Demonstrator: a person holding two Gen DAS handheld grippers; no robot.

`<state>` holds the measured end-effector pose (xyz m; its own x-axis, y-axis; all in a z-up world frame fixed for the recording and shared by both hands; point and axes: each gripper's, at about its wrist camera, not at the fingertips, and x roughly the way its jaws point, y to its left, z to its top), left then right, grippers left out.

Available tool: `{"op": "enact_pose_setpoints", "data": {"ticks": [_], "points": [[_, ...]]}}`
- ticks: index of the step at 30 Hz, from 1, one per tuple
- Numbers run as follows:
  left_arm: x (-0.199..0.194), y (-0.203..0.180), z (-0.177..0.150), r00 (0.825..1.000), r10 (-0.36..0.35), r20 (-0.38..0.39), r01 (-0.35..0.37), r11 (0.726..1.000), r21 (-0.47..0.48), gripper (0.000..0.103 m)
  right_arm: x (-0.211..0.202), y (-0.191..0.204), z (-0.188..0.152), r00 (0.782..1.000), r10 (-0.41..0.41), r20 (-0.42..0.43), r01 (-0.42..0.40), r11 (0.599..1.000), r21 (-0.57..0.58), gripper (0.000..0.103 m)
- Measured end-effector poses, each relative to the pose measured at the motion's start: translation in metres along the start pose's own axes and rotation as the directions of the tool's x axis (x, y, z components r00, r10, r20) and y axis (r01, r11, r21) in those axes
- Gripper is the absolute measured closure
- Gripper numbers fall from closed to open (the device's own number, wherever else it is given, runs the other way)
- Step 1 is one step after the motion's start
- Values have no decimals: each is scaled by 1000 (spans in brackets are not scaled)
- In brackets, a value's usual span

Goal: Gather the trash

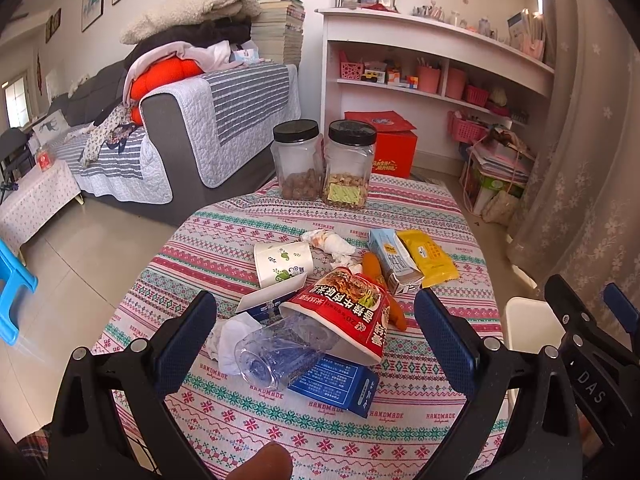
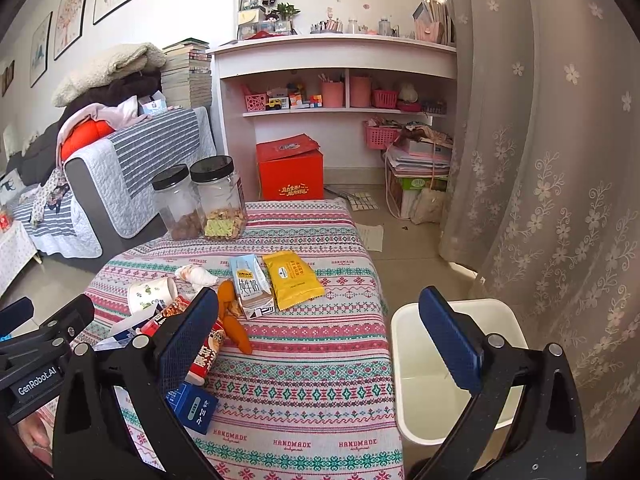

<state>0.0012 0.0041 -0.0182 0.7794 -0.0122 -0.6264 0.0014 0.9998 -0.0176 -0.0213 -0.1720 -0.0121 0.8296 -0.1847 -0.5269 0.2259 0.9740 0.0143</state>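
Trash lies on the patterned tablecloth [image 1: 280, 420]: a clear crushed plastic bottle [image 1: 276, 354], a red noodle cup [image 1: 348, 312], a blue box [image 1: 340, 384], a paper cup [image 1: 282, 262], crumpled tissues [image 1: 332, 242], an orange peel [image 1: 372, 266], a milk carton [image 1: 394, 260] and a yellow packet [image 1: 430, 258]. My left gripper [image 1: 316, 336] is open, its fingers on either side of the bottle and cup, above them. My right gripper [image 2: 320, 332] is open and empty over the table's right edge, beside a white bin [image 2: 404, 380]. The carton [image 2: 250, 284] and yellow packet [image 2: 294, 280] lie ahead of it.
Two black-lidded jars [image 1: 324, 160] stand at the table's far edge. A sofa with bedding [image 1: 180, 120] is to the left, a white shelf unit [image 1: 420, 60] and red box [image 1: 394, 148] behind, and a curtain [image 2: 540, 160] to the right.
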Motion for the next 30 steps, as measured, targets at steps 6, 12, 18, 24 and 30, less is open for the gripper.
{"op": "enact_pose_setpoints", "data": {"ticks": [6,12,18,24,30], "points": [[2,0,-7,1000,1,-3,-1,1000,-3,7,0,0,0,1000,-2,-2,2,1000,-2,7],[2,2,-6,1000,2,-9,-2,1000,-5,7,0,0,-1,1000,-2,-1,2,1000,-1,7],[1,2,-7,1000,2,-11,-2,1000,-4,7,1,0,-1,1000,-1,-1,1,1000,-2,7],[2,2,-4,1000,2,-12,-2,1000,-5,7,1,0,-2,1000,-2,-3,2,1000,-2,7],[2,3,-4,1000,2,-13,-2,1000,-6,7,1,-1,-1,1000,-1,-5,1,1000,-3,7]]}}
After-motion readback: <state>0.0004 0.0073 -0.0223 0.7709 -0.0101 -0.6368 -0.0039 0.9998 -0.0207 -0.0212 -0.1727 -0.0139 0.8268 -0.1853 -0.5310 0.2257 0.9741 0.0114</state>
